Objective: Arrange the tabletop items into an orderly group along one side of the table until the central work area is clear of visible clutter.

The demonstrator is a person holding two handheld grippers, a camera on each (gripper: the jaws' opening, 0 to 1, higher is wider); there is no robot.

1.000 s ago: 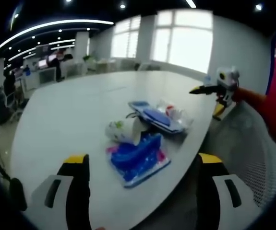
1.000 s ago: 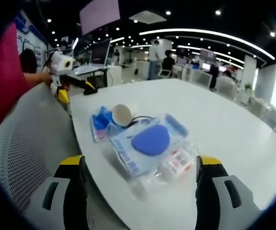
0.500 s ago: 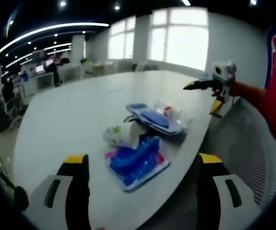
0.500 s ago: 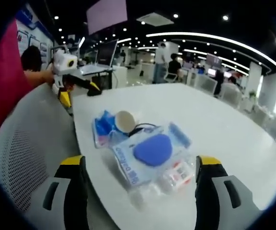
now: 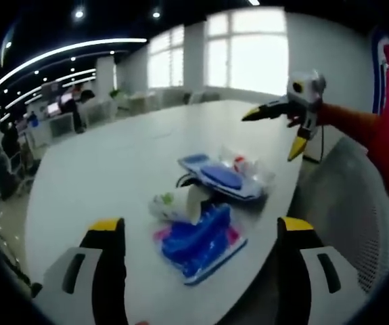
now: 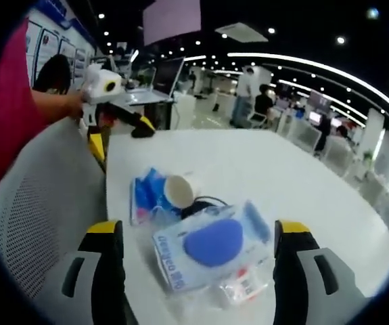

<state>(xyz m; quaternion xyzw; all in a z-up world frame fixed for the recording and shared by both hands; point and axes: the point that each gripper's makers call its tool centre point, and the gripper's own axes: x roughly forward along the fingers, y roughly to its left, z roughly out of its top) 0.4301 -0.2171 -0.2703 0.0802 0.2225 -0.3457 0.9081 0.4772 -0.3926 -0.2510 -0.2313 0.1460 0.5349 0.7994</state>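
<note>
Both grippers, left (image 5: 194, 233) and right (image 6: 194, 233), hang released above the table (image 5: 99, 169). A cup (image 6: 178, 191) lies between 2 blue packs (image 6: 211, 247).

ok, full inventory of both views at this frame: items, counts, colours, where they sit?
table: 1, white, large and rounded, carries all the items.
paper cup: 1, white, on its side, mouth toward the right gripper view, middle of the pile.
blue packet: 1, blue with pink edge, end of the pile nearest the left gripper.
flat pack with blue oval: 1, clear and blue, next to the cup.
small clear pack: 1, clear with red bits, end nearest the right gripper.
black cable: 1, loops between cup and flat pack.
mesh chair: 1, white, at the table edge.
left gripper: yellow-tipped jaws apart, holding nothing.
right gripper: same, jaws apart.
</note>
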